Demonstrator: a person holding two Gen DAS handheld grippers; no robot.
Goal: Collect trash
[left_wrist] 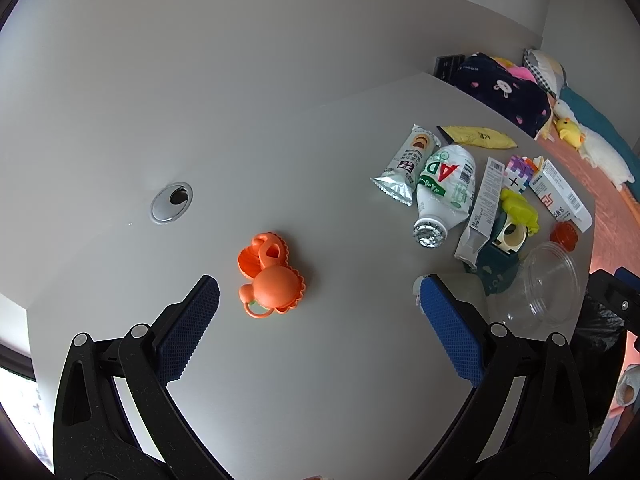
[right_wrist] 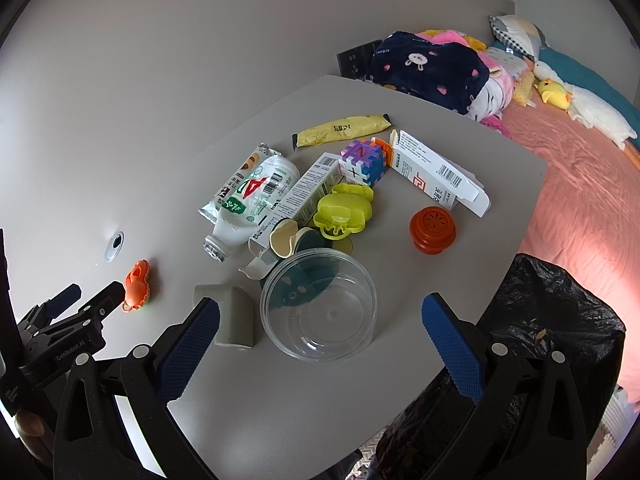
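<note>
Trash (right_wrist: 256,196) lies piled mid-frame on the table (right_wrist: 460,264), bag (right_wrist: 560,320) lower right; both my tongs, left (left_wrist: 320,312) and right (right_wrist: 320,320), spread and empty; next, close right on the tub (right_wrist: 320,308).

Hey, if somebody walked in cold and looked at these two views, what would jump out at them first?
Probably the litter heap mid-table: a white bottle lying on its side among wrappers and torn cartons, with a clear plastic bowl in front of it. Next, the orange toy alone on the bare table, just ahead of the open left gripper. The black trash bag gapes at the table's right edge, beside the open right gripper.
</note>
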